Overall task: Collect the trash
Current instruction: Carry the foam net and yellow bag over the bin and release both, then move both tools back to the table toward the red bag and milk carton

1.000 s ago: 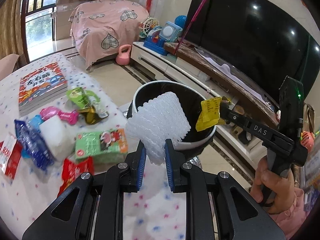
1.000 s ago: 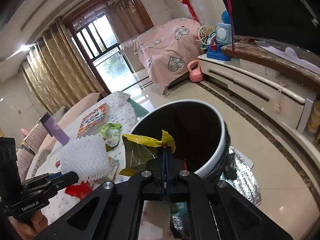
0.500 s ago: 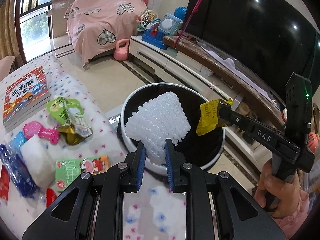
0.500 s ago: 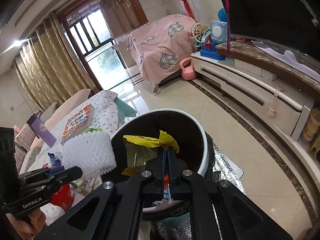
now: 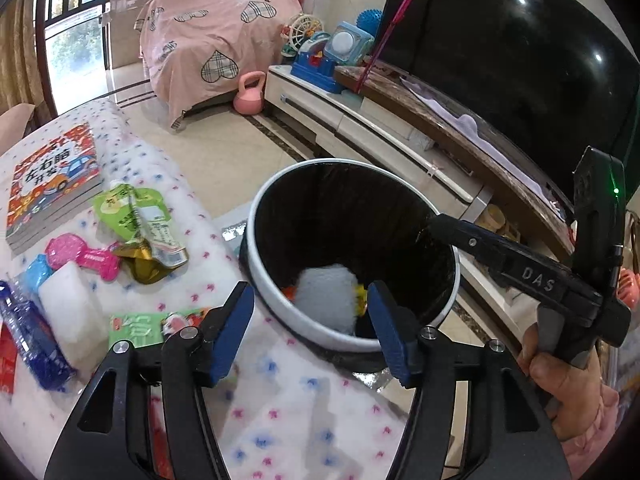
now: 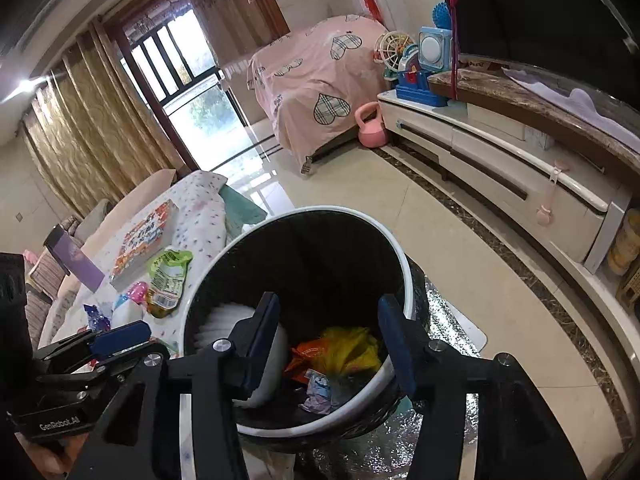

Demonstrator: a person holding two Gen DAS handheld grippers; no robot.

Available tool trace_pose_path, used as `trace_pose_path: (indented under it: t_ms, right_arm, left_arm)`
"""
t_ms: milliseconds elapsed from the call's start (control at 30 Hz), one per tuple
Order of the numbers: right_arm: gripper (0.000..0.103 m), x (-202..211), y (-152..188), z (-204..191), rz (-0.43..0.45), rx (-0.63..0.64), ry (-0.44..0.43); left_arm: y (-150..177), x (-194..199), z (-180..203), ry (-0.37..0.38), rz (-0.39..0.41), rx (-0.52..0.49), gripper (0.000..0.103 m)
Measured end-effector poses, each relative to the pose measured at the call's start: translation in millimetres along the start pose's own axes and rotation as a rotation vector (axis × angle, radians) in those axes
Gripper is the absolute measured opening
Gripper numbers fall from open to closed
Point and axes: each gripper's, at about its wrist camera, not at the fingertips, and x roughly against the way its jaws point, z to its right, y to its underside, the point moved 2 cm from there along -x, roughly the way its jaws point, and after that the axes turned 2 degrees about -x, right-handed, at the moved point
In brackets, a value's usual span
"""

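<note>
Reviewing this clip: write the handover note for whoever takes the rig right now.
Left tongs: open, empty, over the white-rimmed black-lined trash bin.
Right tongs: open, empty, over the same bin.
Done: white foam fruit net and yellow wrapper lie inside the bin.
Left on the dotted tablecloth: green pouch, gold pouch, green-red packet, blue crumpled bottle, white foam block.

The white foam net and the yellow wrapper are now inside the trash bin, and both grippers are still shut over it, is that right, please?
Not quite: both grippers are open. The left gripper and right gripper each show spread jaws in their wrist views. The white foam net and yellow wrapper do lie inside the trash bin.
</note>
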Motion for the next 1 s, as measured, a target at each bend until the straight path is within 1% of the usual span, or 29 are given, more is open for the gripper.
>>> trace_pose_path:
  t_ms: [33,100,167,233,367,500,700,833,1000]
  right_arm:
    - [0.055,2.3,0.3,-0.4,0.003,-0.002,-0.002]
    - [0.065,10.9,2.6,-1.6,0.019,-0.015,-0.014]
    - [0.080,18.0,4.3,-5.8,0.038,-0.023,-0.023]
    - [0.088,23.2,6.8,-10.2,0.049,-0.027,-0.032]
    - [0.095,32.8,18.2,-22.7,0.063,-0.045,-0.062]
    - [0.096,38.4,34.4,-36.9,0.060,-0.053,-0.093]
    - [0.096,37.8,57.6,-62.8,0.036,-0.042,-0.128]
    - [0.096,35.3,72.5,-77.9,0.015,-0.033,-0.147]
    - [0.096,31.8,87.4,-97.2,-0.013,-0.014,-0.166]
  left_arm:
    - [2.5,4.4,-1.1,-0.003,0.005,0.004,0.063]
    - [7.9,15.3,-4.0,-0.005,0.022,0.014,0.071]
    - [16.3,28.0,-6.9,-0.012,0.041,0.022,0.071]
    - [22.8,36.9,-10.5,-0.015,0.053,0.031,0.072]
    - [39.9,59.5,-22.4,-0.027,0.081,0.055,0.073]
    - [59.1,78.4,-39.1,-0.057,0.099,0.089,0.074]
    - [87.8,105.8,-73.6,-0.067,0.131,0.178,0.074]
    - [104.0,115.8,-92.9,-0.082,0.132,0.221,0.074]
    - [120.5,118.7,-107.4,-0.086,0.115,0.256,0.074]
